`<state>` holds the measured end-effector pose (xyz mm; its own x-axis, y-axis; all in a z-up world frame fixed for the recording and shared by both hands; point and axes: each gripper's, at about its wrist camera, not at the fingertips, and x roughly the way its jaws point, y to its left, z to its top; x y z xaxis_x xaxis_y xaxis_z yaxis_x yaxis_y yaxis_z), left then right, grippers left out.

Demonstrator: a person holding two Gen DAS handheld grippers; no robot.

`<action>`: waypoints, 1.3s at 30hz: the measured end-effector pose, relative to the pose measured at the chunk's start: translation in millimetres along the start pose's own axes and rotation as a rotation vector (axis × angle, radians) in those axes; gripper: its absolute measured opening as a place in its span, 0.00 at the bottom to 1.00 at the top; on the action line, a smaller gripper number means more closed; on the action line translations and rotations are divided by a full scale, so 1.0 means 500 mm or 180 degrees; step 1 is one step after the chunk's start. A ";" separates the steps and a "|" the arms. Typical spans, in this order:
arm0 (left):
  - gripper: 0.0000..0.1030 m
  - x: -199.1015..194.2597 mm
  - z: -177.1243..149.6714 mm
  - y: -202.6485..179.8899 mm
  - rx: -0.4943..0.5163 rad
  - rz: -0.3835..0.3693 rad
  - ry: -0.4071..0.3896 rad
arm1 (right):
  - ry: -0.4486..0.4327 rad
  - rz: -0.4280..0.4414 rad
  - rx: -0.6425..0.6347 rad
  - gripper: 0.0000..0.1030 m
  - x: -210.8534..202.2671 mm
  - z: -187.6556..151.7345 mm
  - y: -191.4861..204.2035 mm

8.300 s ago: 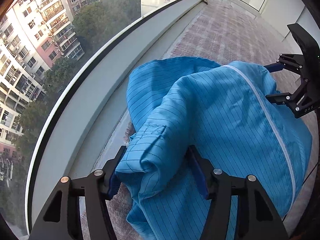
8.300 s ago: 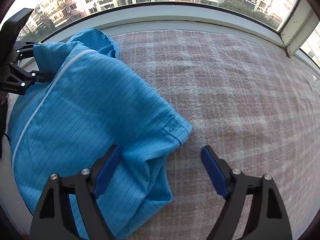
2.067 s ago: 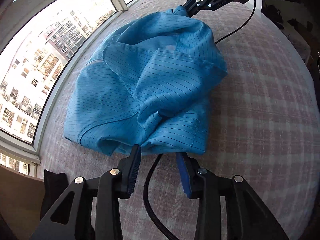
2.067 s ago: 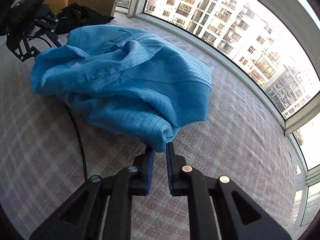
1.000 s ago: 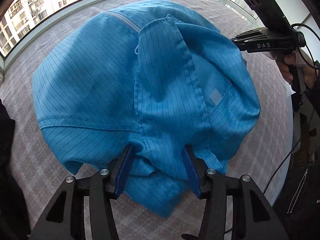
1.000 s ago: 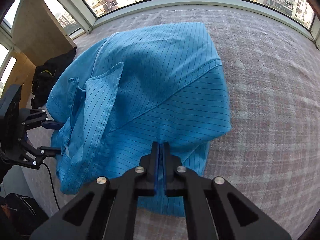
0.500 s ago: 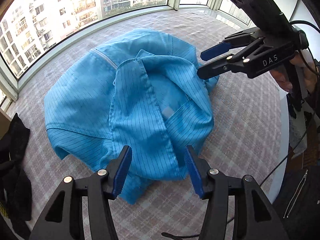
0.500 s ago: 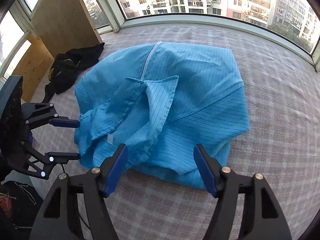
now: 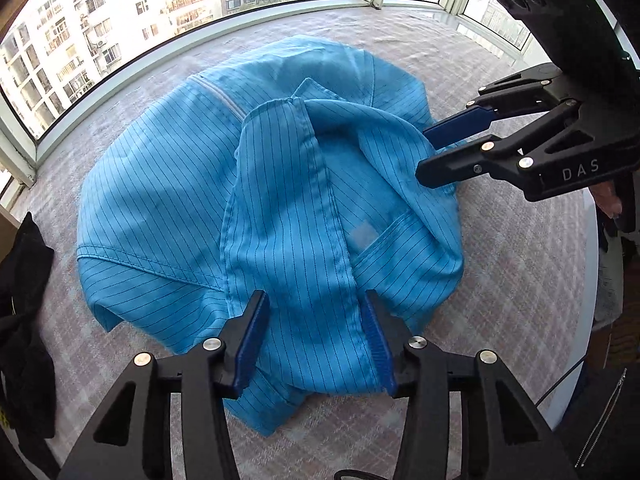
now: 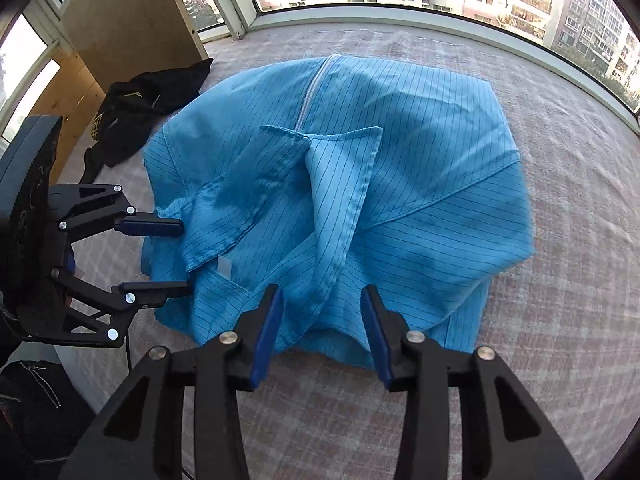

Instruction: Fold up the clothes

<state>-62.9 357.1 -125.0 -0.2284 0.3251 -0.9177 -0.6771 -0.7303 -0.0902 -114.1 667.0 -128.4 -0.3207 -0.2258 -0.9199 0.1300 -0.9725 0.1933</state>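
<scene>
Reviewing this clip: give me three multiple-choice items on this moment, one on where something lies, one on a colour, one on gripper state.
1. Where does the black garment lie relative to the blue garment?
A. on top of it
B. beside it, near the wooden panel
C. under it

2. What colour are the pads on the gripper fingers?
A. red
B. white
C. blue

3. How do the left gripper and the right gripper stand?
A. both open
B. both shut on cloth
C. only the left one open

Answers:
1 B: it sits apart on the checked surface by the panel.
2 C: blue pads show on all fingers.
3 A: wide gaps show between both pairs of fingers.
</scene>
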 end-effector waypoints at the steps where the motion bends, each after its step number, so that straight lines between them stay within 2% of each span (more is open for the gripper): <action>1: 0.40 -0.001 0.003 0.003 -0.0007 0.0029 -0.0004 | 0.0001 0.0005 0.0012 0.50 0.000 0.003 0.002; 3: 0.41 -0.002 0.013 0.009 -0.0025 0.0098 -0.0017 | 0.0008 0.0028 0.0046 0.50 0.001 0.010 0.006; 6: 0.61 -0.017 0.017 -0.011 0.0027 0.0151 -0.0018 | 0.0048 0.0080 0.0104 0.50 0.006 0.023 0.005; 7: 0.64 -0.022 0.019 -0.021 0.0067 0.0179 -0.0050 | 0.0073 0.0025 0.0090 0.50 0.011 0.026 0.010; 13: 0.64 0.010 0.042 -0.055 0.0303 0.0538 0.0049 | 0.0184 -0.0114 0.0008 0.50 0.028 0.024 0.021; 14: 0.62 0.012 0.041 -0.046 0.0224 0.0468 0.0038 | 0.0192 -0.0133 -0.0002 0.50 0.030 0.022 0.020; 15: 0.55 0.007 0.034 -0.029 0.0073 0.0312 -0.0017 | 0.0194 -0.0135 -0.0005 0.50 0.030 0.020 0.018; 16: 0.36 0.003 0.028 -0.012 -0.0078 0.0156 -0.0073 | 0.0189 -0.0118 -0.0002 0.50 0.030 0.018 0.016; 18: 0.13 -0.006 0.016 0.023 -0.0380 -0.0155 -0.0184 | 0.0181 -0.0085 0.0006 0.50 0.029 0.013 0.010; 19: 0.07 -0.010 0.009 0.040 -0.0531 -0.0311 -0.0239 | 0.0177 -0.0068 0.0009 0.49 0.029 0.011 0.008; 22: 0.06 -0.023 -0.009 0.091 -0.0982 -0.0780 -0.0405 | 0.0164 -0.0019 0.0020 0.47 0.028 0.005 0.000; 25: 0.06 -0.037 -0.028 0.142 -0.1433 -0.1250 -0.0569 | 0.0162 0.0011 0.0038 0.35 0.024 0.001 -0.012; 28: 0.04 -0.050 -0.047 0.193 -0.1884 -0.1721 -0.0734 | 0.0179 0.0063 0.0119 0.34 0.022 -0.004 -0.031; 31: 0.03 -0.039 -0.058 0.212 -0.2114 -0.1855 -0.0814 | 0.0187 0.0027 0.0181 0.34 0.023 -0.009 -0.042; 34: 0.03 -0.024 -0.068 0.226 -0.2304 -0.1927 -0.0879 | 0.0159 -0.0123 0.0176 0.41 0.012 -0.011 -0.041; 38: 0.03 -0.003 -0.082 0.244 -0.2557 -0.2022 -0.0965 | -0.0258 -0.0632 -0.0158 0.41 -0.055 0.009 -0.001; 39: 0.03 0.002 -0.085 0.249 -0.2621 -0.2045 -0.0987 | -0.0340 -0.0656 -0.0301 0.41 -0.067 0.019 0.014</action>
<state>-117.6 241.1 -153.7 -0.2440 0.8430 -0.4794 -0.0831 -0.5107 -0.8558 -111.5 667.4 -93.1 -0.4461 -0.0330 -0.8944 0.1373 -0.9900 -0.0319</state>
